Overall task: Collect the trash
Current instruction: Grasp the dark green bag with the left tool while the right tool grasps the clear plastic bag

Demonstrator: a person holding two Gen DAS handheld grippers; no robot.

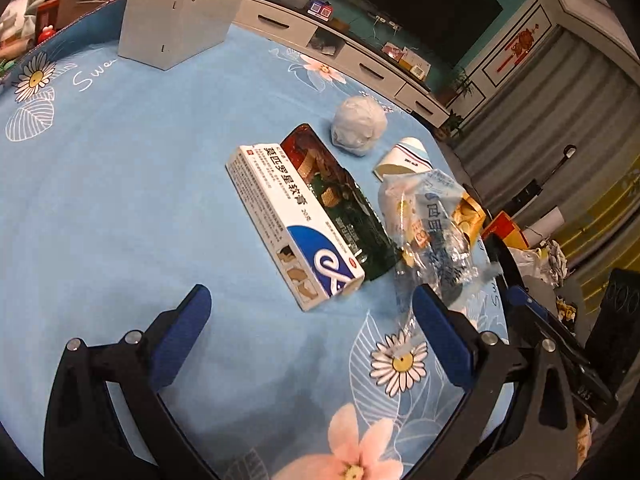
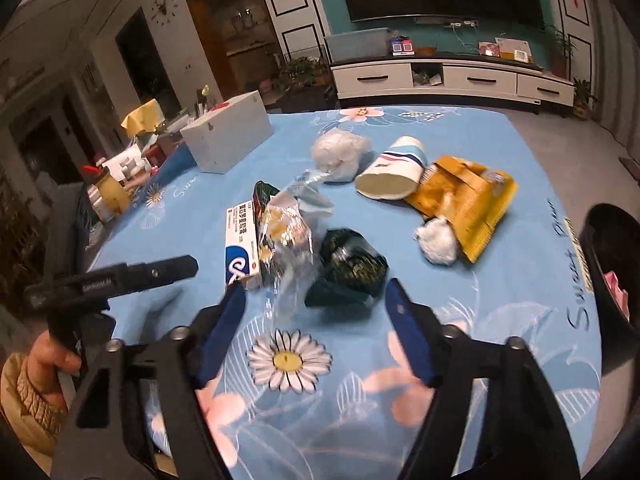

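Trash lies on the blue flowered tablecloth (image 1: 120,184): a white-and-blue medicine box (image 1: 288,216), a dark green snack wrapper (image 2: 352,264), a clear plastic wrapper (image 2: 288,220), a tipped paper cup (image 2: 394,176), a yellow snack bag (image 2: 464,200) and two crumpled tissue balls (image 2: 340,152). My left gripper (image 1: 311,292) is open just short of the near end of the medicine box. My right gripper (image 2: 316,290) is open too. The green wrapper and the clear plastic sit just ahead of its blue fingertips (image 2: 236,300), and no pad touches either one.
A black bin (image 2: 608,280) holding crumpled paper stands off the table's right edge. A white carton (image 2: 228,136) sits at the table's far left corner, with cluttered shelves beyond it. A low TV cabinet (image 2: 452,78) runs along the far wall. A hand (image 2: 52,356) holds the left gripper's handle.
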